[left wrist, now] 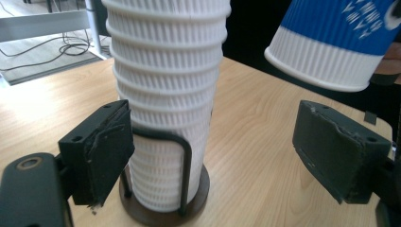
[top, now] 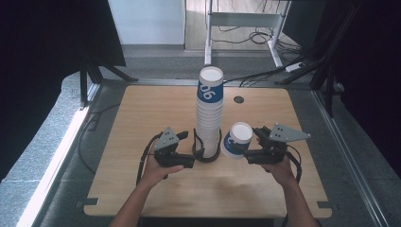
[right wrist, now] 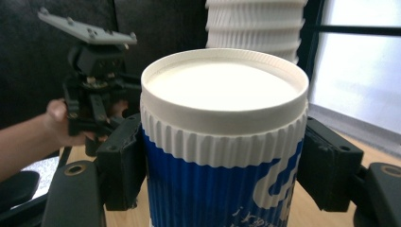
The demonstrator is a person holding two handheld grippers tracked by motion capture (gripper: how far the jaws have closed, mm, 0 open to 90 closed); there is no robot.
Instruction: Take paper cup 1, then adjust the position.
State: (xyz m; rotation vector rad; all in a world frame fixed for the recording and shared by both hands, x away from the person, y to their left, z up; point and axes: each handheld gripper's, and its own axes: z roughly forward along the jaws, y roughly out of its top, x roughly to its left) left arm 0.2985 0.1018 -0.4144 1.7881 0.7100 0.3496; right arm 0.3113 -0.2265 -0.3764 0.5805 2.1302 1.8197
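High view looks down and forward over the counter (top: 142, 109). Each tool camera sits close behind its jaws; all views share the cup stack (top: 209, 113).

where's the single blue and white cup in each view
high view: the loose cup sits right of centre, tilted, clamped in the right gripper.
left gripper view: it hangs at the top right corner, bottom end toward the camera.
right gripper view: it stands in the middle, between the two black jaws.
shared landmark: the tall stack of cups beside it.
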